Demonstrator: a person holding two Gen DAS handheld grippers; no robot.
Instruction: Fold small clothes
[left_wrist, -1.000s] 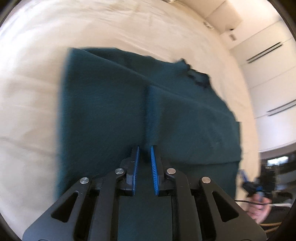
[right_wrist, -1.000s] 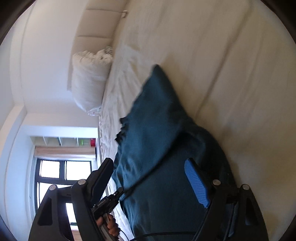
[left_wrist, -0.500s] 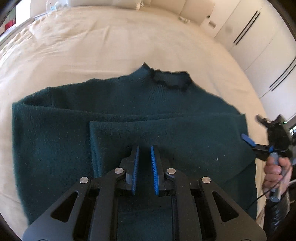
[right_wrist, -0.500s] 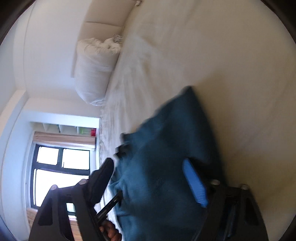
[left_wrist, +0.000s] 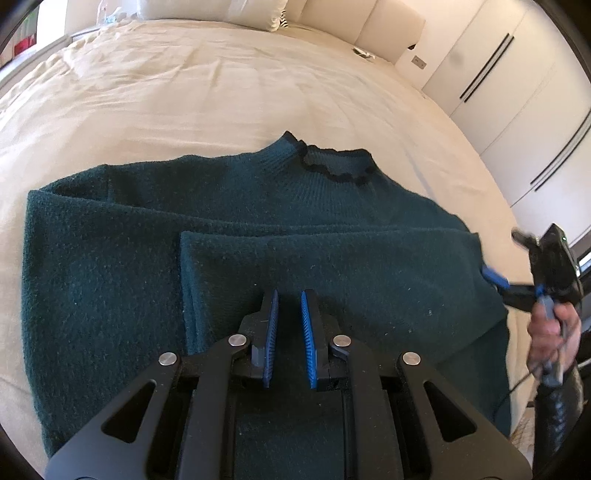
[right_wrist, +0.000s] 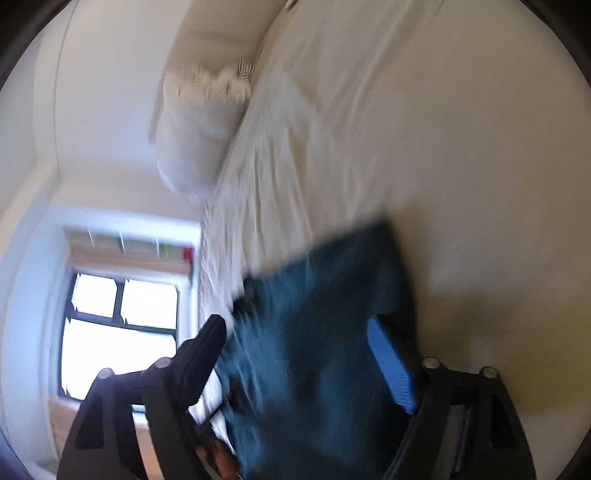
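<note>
Left wrist view: the left gripper (left_wrist: 289, 317) hovered nearly closed, pinching nothing, above the sweater (left_wrist: 110, 280), whose folded panel lay just ahead and collar beyond. The right gripper (left_wrist: 496, 279) touched its right edge.

Right wrist view, blurred: the right gripper (right_wrist: 295, 354) was opening, fabric between. Judged mid-fold; next needs gripping an edge.

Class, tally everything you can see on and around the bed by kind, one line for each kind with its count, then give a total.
Sweater, dark green: 1
Bed, cream sheet: 1
Pillows at the headboard: 2 at least, partly cut off
Tongs: 2, the left tongs and the right tongs
Hand in view: 1
Total: 7
</note>
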